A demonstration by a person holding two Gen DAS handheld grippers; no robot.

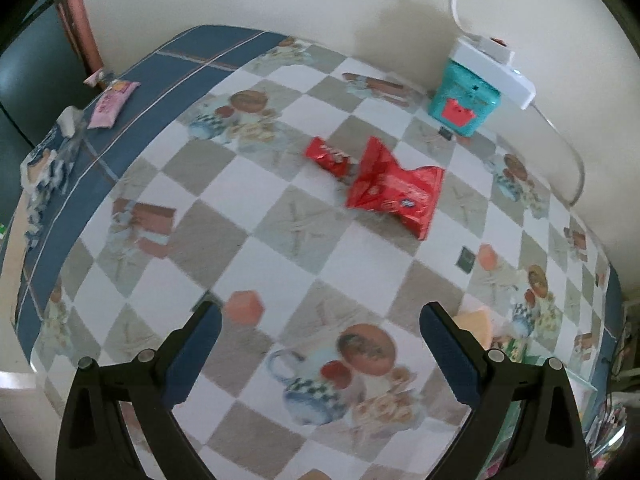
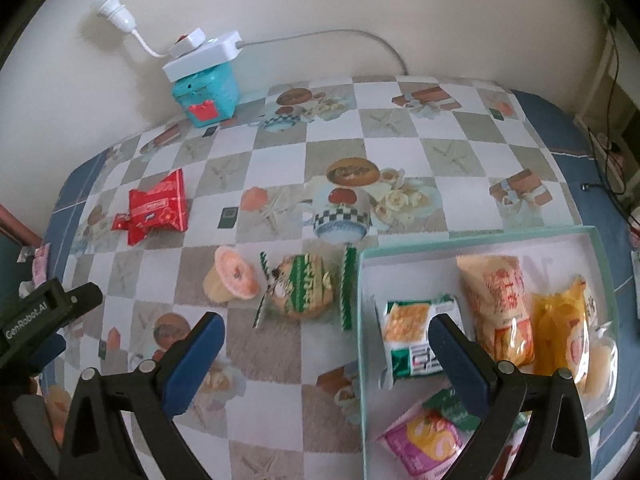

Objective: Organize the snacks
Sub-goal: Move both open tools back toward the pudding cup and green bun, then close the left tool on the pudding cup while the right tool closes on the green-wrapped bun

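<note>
A large red snack bag (image 1: 394,186) (image 2: 160,206) lies on the checked tablecloth beside a small red packet (image 1: 329,157) (image 2: 119,223). My left gripper (image 1: 320,320) hovers open, well short of both. In the right wrist view my right gripper (image 2: 326,334) is open above the cloth. Ahead of it sit a jelly cup (image 2: 231,280) on its side and a green-striped wrapped cake (image 2: 306,288). A pale green tray (image 2: 472,238) at the right holds several snack packs, among them a green-and-orange pack (image 2: 412,336) and an orange bag (image 2: 500,304). The left gripper's body (image 2: 44,312) shows at the left edge.
A teal box (image 1: 464,104) (image 2: 208,94) stands by the wall with a white power strip (image 1: 496,70) (image 2: 204,54) on top and its cord trailing along the wall. A pink packet (image 1: 110,105) lies on the blue border at the far left table edge.
</note>
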